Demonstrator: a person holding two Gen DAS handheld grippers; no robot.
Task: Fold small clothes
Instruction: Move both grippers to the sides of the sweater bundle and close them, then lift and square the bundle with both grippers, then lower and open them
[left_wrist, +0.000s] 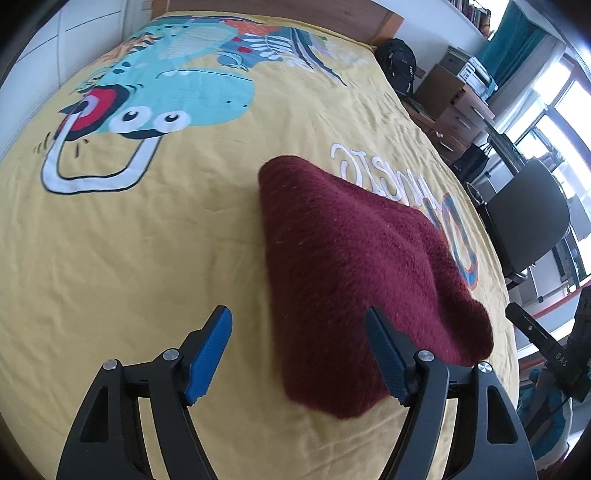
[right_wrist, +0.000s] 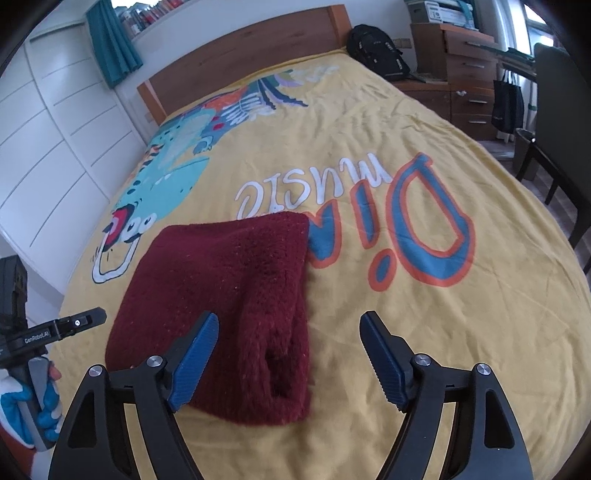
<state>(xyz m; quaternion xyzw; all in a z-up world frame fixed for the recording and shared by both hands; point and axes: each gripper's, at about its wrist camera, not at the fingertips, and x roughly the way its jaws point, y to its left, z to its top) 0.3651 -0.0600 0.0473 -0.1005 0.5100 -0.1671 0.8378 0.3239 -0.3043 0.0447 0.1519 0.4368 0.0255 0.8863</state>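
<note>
A dark red fuzzy garment (left_wrist: 354, 273) lies folded into a compact rectangle on the yellow printed bedspread (left_wrist: 147, 240). It also shows in the right wrist view (right_wrist: 229, 295). My left gripper (left_wrist: 299, 332) is open and empty, just above the garment's near left edge. My right gripper (right_wrist: 288, 339) is open and empty, over the garment's near right edge. The left gripper's body (right_wrist: 55, 328) shows at the left of the right wrist view, held in a blue-and-white glove.
The bed has a wooden headboard (right_wrist: 240, 55). A black backpack (right_wrist: 380, 51) and wooden drawers (right_wrist: 469, 74) stand to the right of the bed. A dark chair (left_wrist: 528, 221) stands beside the bed. White wardrobe doors (right_wrist: 55, 129) stand on the left.
</note>
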